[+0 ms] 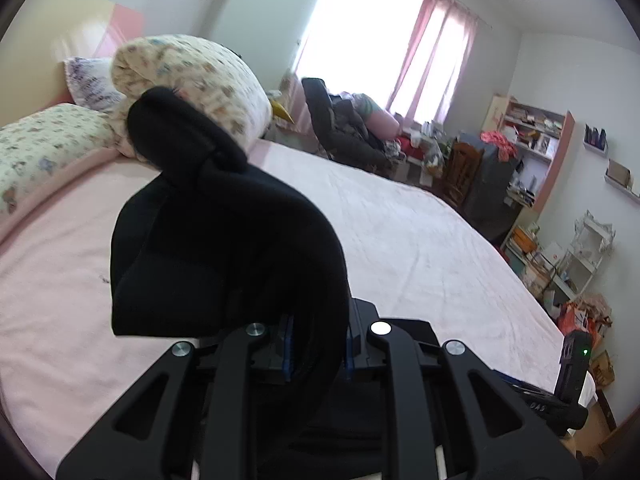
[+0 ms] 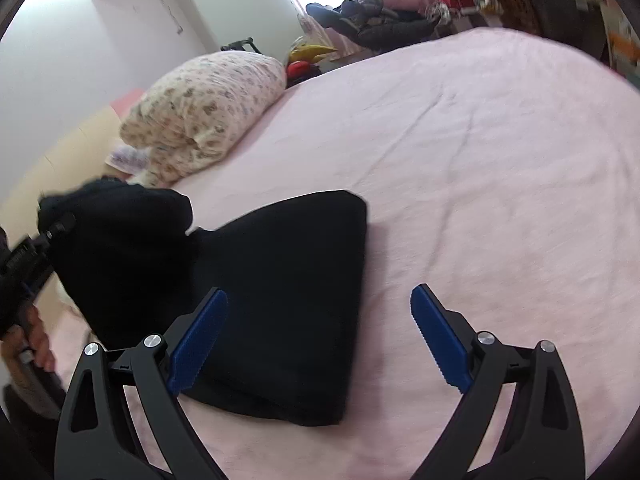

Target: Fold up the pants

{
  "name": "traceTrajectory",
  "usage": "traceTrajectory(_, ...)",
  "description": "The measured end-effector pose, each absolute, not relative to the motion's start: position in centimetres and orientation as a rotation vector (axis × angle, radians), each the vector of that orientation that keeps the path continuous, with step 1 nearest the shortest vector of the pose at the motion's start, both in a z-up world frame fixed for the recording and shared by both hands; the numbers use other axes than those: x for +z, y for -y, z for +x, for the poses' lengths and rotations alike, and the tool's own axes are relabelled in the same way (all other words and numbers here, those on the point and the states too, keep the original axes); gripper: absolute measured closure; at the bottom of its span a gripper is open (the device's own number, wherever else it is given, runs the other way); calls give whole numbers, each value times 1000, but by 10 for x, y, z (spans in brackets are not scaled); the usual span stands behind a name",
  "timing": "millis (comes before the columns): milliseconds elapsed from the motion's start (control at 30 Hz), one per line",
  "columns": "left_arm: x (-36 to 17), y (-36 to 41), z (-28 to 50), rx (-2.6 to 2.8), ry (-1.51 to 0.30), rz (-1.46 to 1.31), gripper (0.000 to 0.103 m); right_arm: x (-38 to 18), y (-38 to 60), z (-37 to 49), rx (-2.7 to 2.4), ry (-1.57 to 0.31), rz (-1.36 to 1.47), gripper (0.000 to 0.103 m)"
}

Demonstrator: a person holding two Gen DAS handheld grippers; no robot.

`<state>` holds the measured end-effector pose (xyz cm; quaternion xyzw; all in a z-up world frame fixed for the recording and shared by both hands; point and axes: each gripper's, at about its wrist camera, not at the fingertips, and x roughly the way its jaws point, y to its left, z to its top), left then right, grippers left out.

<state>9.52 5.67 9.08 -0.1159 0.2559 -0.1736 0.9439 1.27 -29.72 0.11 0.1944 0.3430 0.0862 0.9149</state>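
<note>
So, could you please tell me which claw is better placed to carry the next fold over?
Left, probably. The left claw is already shut on the black pants, holding one end raised above the pink bed. The right claw is open, hovering over the flat part, gripping nothing.

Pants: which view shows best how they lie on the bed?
Right wrist: the pants lie partly flat on the bed, one end lifted at the left. Left wrist shows only a bunched end clamped in the left gripper.
</note>
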Motion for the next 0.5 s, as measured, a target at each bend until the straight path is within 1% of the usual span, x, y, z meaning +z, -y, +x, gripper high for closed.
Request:
traceTrajectory(100,85,-32,97,-361,-546,-209,86,4,295,10,117,-710,314,8)
traceTrajectory(300,72,27,86,-383,-569,-49,85,7,299,8,19,-708,224,8)
traceTrajectory(433,44,83,74,-385,-612,182,85,4,302,9,-38,-720,197,8)
traceTrajectory(500,31,100,69,-385,-621,242,85,3,305,9,-52,-727,195,8)
